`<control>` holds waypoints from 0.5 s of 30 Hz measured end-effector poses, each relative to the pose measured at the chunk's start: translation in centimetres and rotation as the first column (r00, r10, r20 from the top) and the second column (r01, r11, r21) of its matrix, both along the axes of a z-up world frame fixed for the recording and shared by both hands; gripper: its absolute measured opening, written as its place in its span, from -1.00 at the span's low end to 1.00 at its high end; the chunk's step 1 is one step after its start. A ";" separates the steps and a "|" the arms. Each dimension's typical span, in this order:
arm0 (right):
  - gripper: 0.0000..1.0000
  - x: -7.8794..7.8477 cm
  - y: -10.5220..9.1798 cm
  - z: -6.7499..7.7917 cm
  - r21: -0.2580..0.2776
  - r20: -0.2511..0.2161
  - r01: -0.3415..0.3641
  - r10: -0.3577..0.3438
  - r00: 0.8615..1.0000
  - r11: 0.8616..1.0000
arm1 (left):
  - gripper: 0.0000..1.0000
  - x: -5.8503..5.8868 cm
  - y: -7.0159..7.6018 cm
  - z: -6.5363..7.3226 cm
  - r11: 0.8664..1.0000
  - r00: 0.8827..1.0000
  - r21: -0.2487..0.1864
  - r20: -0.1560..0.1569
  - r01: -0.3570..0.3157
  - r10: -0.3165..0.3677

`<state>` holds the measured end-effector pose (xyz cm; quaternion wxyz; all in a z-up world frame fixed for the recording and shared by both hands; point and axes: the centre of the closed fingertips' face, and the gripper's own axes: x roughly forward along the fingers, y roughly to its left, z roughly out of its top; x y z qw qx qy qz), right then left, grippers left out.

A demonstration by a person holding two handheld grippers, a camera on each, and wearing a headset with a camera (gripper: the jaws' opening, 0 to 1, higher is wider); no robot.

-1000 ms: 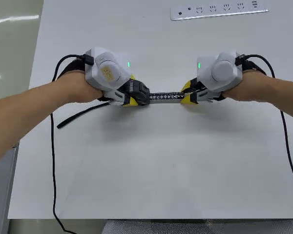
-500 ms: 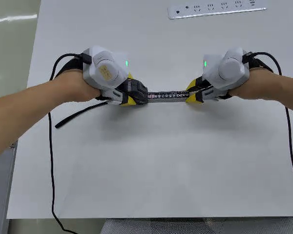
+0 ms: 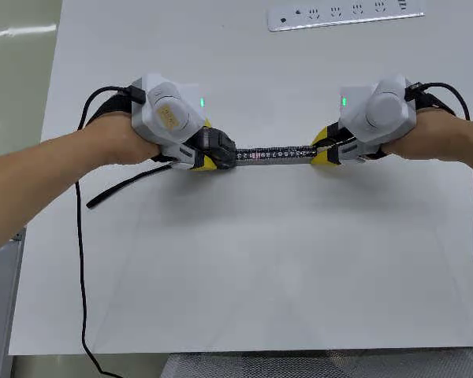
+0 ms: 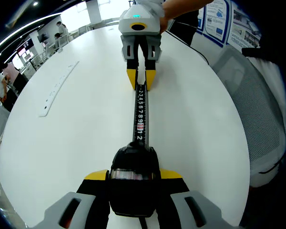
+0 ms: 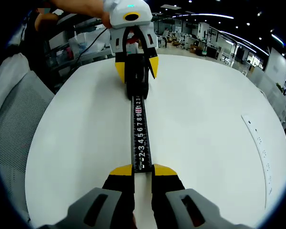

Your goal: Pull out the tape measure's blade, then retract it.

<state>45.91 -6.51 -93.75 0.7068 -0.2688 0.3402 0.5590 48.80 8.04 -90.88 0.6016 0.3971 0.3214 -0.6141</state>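
Across the middle of the white surface (image 3: 244, 260), a little past centre toward 12 o'clock from where the person stands, the tape measure lies stretched between two hand-held tools. At roughly 10 o'clock the left gripper (image 3: 208, 146) has its jaws closed against the two sides of the black case (image 4: 134, 181), yellow fingertips showing on either flank. The case sits low, on or just above the surface; I cannot tell which.

From the case's mouth the blade (image 3: 274, 153) runs straight out toward 3 o'clock, its dark face up and its printed numerals readable in both gripper views. It hangs level, close over the surface.

At about 2 o'clock the right gripper (image 3: 323, 147) meets the blade's free end. Its jaws are drawn almost together, pinching the tip between the yellow fingertips, with only a narrow slit left between them.

A white power strip (image 3: 345, 13) lies near the far edge at 1 o'clock, well apart from the work. Black cables (image 3: 80, 260) trail from both grippers back over the near edge, and a black strap (image 3: 122, 187) lies on the surface just beside the left hand.
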 end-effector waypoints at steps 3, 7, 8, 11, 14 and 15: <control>-0.77 -0.1 -0.6 0.1 -0.003 0.000 0.006 -0.006 1.000 1.000 | -0.32 0.0 0.0 0.0 1.000 1.000 0.002 -0.001 0.002 -0.002; -0.77 -0.3 -1.4 0.3 -0.009 -0.002 0.011 -0.011 1.000 1.000 | -0.31 0.0 0.0 0.0 1.000 1.000 0.002 0.000 0.001 -0.001; -0.77 -0.3 -1.6 0.3 -0.011 -0.004 0.012 -0.012 1.000 1.000 | -0.31 0.0 0.0 0.0 1.000 1.000 0.002 0.000 0.002 -0.002; -0.77 -0.5 -2.1 0.4 -0.014 -0.006 0.016 -0.016 1.000 1.000 | -0.31 0.0 0.0 -0.1 1.000 1.000 0.004 0.000 0.003 -0.003; -0.77 -0.5 -2.5 0.4 -0.017 -0.007 0.021 -0.021 1.000 1.000 | -0.32 0.0 0.1 -0.1 1.000 1.000 0.005 0.000 0.002 -0.002; -0.77 -0.6 -2.6 0.4 -0.016 -0.007 0.021 -0.021 1.000 1.000 | -0.32 0.0 0.1 -0.1 1.000 1.000 0.006 0.000 0.004 -0.004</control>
